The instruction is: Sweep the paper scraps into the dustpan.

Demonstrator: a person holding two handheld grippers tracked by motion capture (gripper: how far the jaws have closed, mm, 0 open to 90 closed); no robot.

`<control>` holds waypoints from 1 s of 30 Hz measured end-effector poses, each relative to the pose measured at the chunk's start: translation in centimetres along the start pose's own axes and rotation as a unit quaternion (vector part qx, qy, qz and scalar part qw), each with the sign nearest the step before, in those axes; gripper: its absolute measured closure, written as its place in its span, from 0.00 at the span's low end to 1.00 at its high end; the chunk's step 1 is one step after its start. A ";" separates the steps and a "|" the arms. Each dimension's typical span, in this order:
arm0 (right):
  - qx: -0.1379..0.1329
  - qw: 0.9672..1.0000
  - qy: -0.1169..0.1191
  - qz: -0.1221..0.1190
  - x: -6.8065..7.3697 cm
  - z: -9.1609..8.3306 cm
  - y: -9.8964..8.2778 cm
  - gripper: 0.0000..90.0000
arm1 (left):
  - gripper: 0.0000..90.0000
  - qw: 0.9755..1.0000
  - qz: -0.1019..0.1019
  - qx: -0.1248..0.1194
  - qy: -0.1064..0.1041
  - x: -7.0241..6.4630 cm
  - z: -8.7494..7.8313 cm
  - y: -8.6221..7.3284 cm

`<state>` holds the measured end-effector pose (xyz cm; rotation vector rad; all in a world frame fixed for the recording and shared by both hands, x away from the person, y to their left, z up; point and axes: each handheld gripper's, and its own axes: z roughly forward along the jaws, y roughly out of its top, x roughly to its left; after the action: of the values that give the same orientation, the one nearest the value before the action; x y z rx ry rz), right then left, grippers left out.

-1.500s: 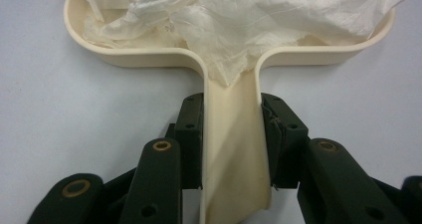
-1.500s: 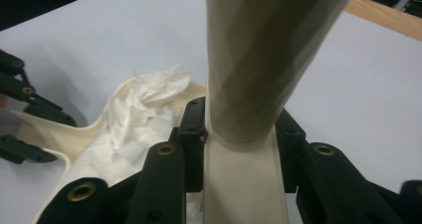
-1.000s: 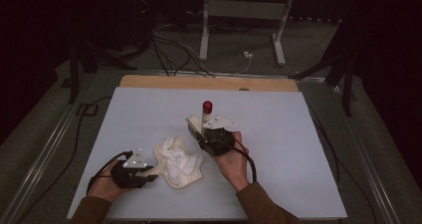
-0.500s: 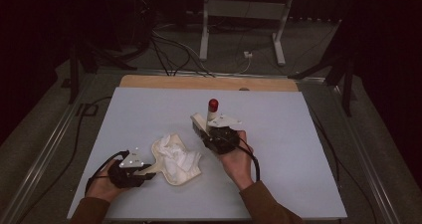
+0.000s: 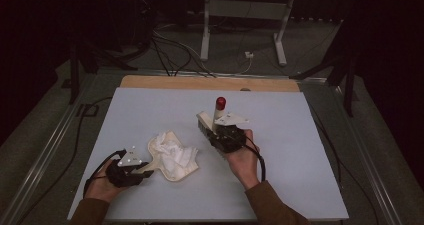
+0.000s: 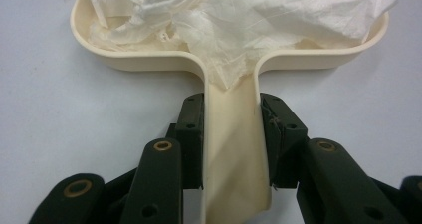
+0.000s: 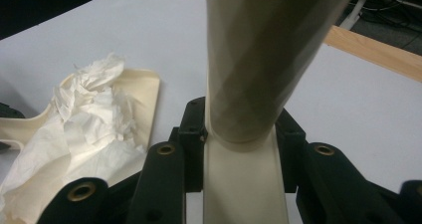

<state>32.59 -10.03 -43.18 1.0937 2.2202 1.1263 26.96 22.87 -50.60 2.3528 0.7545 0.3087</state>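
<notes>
Our left gripper (image 6: pixel 231 149) clamps the handle of the cream plastic dustpan (image 6: pixel 129 59) holding crumpled white tissue (image 6: pixel 249 20). Our right gripper (image 7: pixel 241 149) grips the cream brush handle (image 7: pixel 244 184) above the pale grey table (image 5: pixel 300 150)

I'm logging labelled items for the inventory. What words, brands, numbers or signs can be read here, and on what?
None can be read. The cream dustpan, the crumpled paper in it, the cream brush handle, its red tip and the table show no print.

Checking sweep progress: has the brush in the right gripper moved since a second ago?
Yes. The brush has moved away from the dustpan, toward the table's wooden far edge.
</notes>
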 end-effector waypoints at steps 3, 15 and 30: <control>0.001 1.000 -0.001 0.000 -0.3 -0.1 0.0 0.74 | 0.74 1.000 -0.004 -0.002 0.003 0.1 -0.1 0.0; 0.004 1.000 -0.005 0.005 -1.3 -0.6 -0.2 0.74 | 0.74 1.000 -0.017 -0.008 0.014 0.3 -0.3 -0.1; 0.008 1.000 -0.011 0.006 -2.5 -1.2 -0.4 0.74 | 0.74 0.999 -0.027 -0.015 0.032 0.3 -0.5 0.3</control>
<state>33.07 -12.74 -42.77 1.1225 2.2132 1.0973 27.13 23.05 -50.01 2.2990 0.8367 0.3710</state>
